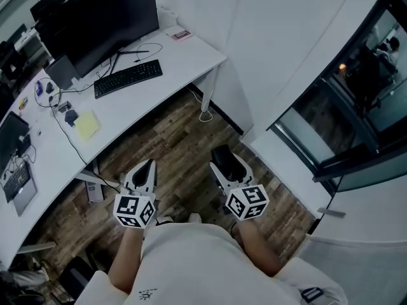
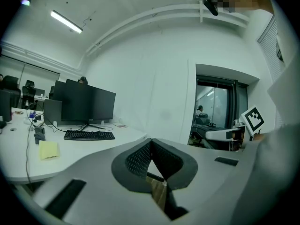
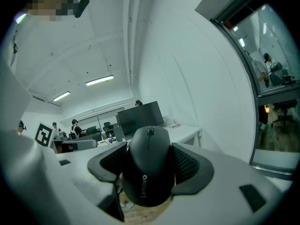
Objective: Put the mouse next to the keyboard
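The right gripper's (image 3: 150,158) fingers (image 3: 188,165) clamp the black mouse (image 3: 147,175) by its sides. It hangs over the wooden floor (image 1: 184,142), well apart from the bench (image 1: 187,59). The left gripper's (image 2: 151,143) fingers (image 2: 138,161) are pressed together with nothing between them. On the white bench the keyboard (image 1: 128,78) lies before the monitor (image 1: 102,24) — its stand and a cable loop (image 1: 141,49) sit just behind the keys. A yellow notepad (image 1: 87,124) lies further along, near the bench edge.

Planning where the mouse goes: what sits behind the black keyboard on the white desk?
Behind the black keyboard stands a large black monitor, thin black cables beside it. The screen hides the white desk farther back.
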Demonstrator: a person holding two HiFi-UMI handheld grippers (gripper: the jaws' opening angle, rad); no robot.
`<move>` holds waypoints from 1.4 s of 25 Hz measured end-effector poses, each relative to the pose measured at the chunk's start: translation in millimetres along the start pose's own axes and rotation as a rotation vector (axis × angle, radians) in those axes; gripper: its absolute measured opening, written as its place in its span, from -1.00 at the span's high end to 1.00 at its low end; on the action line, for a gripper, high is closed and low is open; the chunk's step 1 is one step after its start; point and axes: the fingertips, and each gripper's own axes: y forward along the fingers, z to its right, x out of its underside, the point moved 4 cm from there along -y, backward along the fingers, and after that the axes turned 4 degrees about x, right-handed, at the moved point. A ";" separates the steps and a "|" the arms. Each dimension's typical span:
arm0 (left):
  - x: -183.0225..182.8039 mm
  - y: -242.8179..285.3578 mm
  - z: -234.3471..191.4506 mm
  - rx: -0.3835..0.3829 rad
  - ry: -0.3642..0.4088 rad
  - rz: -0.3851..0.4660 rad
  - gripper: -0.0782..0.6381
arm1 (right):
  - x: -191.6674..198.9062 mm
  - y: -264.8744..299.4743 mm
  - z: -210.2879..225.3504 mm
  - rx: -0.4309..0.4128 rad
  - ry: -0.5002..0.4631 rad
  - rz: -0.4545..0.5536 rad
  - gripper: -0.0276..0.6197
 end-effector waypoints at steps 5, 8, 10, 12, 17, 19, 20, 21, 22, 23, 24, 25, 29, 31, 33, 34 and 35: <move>6.5 -0.1 10.9 -0.010 0.000 -0.007 0.75 | 4.4 -8.5 7.9 -0.014 -0.001 -0.007 -0.02; 8.3 1.2 16.9 -0.015 -0.002 -0.006 0.75 | 4.9 -11.3 12.8 -0.022 0.001 -0.010 -0.02; 10.4 2.4 20.9 -0.015 -0.003 -0.008 0.75 | 5.1 -13.5 15.5 -0.029 0.007 -0.009 -0.02; 12.2 4.2 24.1 -0.015 -0.003 -0.010 0.75 | 4.9 -14.7 18.3 -0.032 0.007 -0.008 -0.02; 12.1 5.9 28.0 -0.011 0.002 -0.013 0.75 | 5.0 -15.0 21.9 -0.031 0.005 -0.006 -0.02; 11.0 7.3 25.0 -0.016 0.003 -0.014 0.75 | 4.1 -13.1 21.4 -0.033 0.005 -0.006 -0.02; 10.6 8.4 24.0 -0.018 0.002 -0.015 0.75 | 4.1 -12.5 21.7 -0.034 0.006 -0.007 -0.02; 10.2 9.7 23.8 -0.018 0.000 -0.016 0.75 | 4.3 -12.2 22.4 -0.033 0.006 -0.010 -0.02; 10.1 11.3 23.7 -0.017 -0.001 -0.017 0.75 | 4.6 -11.7 23.3 -0.031 0.006 -0.013 -0.02; 10.0 13.1 23.3 -0.015 -0.002 -0.018 0.75 | 4.7 -10.6 24.2 -0.030 0.006 -0.015 -0.02; 10.0 15.0 22.2 -0.013 -0.003 -0.018 0.75 | 4.7 -8.8 24.9 -0.028 0.006 -0.016 -0.02; 10.5 17.0 20.6 -0.010 -0.005 -0.019 0.75 | 4.6 -6.7 25.4 -0.026 0.006 -0.016 -0.02; 12.2 27.6 14.1 0.001 -0.009 -0.023 0.75 | 1.8 2.8 28.1 -0.016 -0.008 -0.014 -0.02; 11.7 34.4 10.9 0.007 -0.009 -0.027 0.75 | 0.1 7.4 30.1 -0.011 -0.015 -0.015 -0.02; 10.1 41.6 6.5 0.012 -0.010 -0.029 0.75 | -1.2 14.0 31.9 -0.009 -0.015 -0.017 -0.02; 9.8 44.9 3.6 0.015 -0.011 -0.031 0.75 | -1.8 18.1 32.1 -0.009 -0.014 -0.018 -0.02; 10.2 47.9 0.4 0.017 -0.012 -0.035 0.75 | -2.2 22.2 32.2 -0.008 -0.013 -0.018 -0.02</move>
